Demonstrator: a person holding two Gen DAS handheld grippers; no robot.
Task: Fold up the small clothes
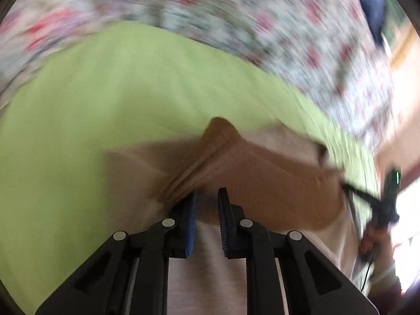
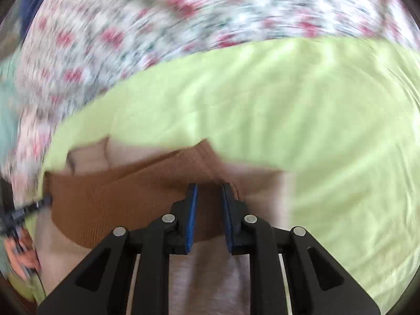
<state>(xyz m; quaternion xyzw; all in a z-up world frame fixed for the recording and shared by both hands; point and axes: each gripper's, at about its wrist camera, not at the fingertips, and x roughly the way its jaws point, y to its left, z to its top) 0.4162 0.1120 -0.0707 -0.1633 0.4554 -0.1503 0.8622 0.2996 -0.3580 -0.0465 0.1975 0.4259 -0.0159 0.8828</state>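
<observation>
A small garment with a brown ribbed band and a pale pink body lies over a lime-green cloth. My left gripper has its jaws a narrow gap apart with the brown band between them. In the right wrist view, my right gripper also holds the brown band between its blue pads, the pink body hanging below. The other gripper shows at the right edge of the left wrist view and at the left edge of the right wrist view, both on the band's ends. Both views are motion-blurred.
A floral sheet with red flowers covers the surface beyond the green cloth and also shows in the right wrist view. A dark blue item sits at the far right. A hand holds the right gripper.
</observation>
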